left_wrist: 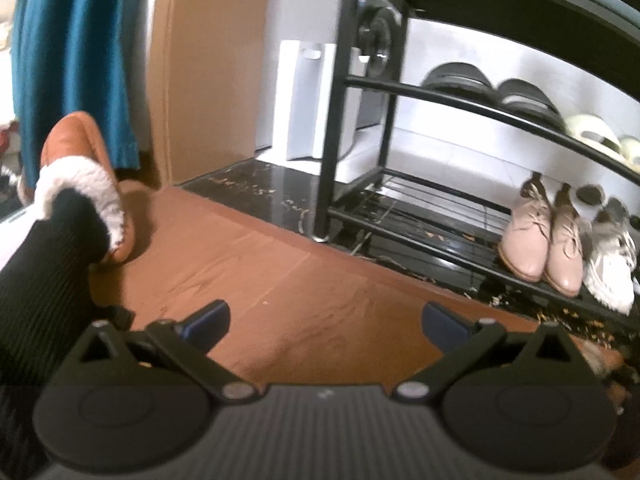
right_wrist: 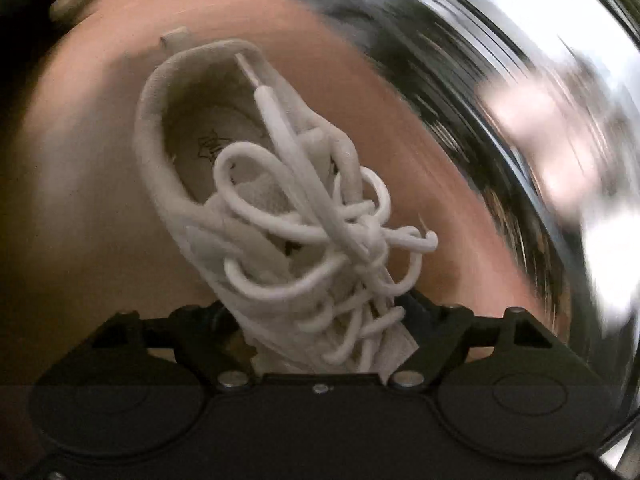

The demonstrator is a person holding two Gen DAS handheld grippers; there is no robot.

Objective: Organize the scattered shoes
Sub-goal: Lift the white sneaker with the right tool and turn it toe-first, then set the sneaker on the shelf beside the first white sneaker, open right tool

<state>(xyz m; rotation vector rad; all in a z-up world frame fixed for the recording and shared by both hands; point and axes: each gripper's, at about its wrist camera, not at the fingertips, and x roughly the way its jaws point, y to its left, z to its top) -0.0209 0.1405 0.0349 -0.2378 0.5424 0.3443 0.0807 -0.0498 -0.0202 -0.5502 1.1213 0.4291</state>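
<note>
While pointing down at brown floor (left_wrist: 304,272), left gripper (left_wrist: 326,320) wide open, holding nothing; black shoe rack (left_wrist: 404,92) ahead-right of fingers, pink lace-up shoes (left_wrist: 544,236) on its bottom shelf. At right, right gripper (right_wrist: 320,316) closed around toe end of white sneaker (right_wrist: 256,200), heel pointing away; blurred surroundings beyond.

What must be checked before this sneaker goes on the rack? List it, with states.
1. Right gripper grips white sneaker: ok, it sits between the fingers.
2. Laces tucked: not ok, loose loops.
3. Left gripper free: ok, open and empty.
4. Space on bottom shelf: ok, bare bars left of the pink shoes.
5. Path ahead in the right view: cannot tell, blurred.
</note>
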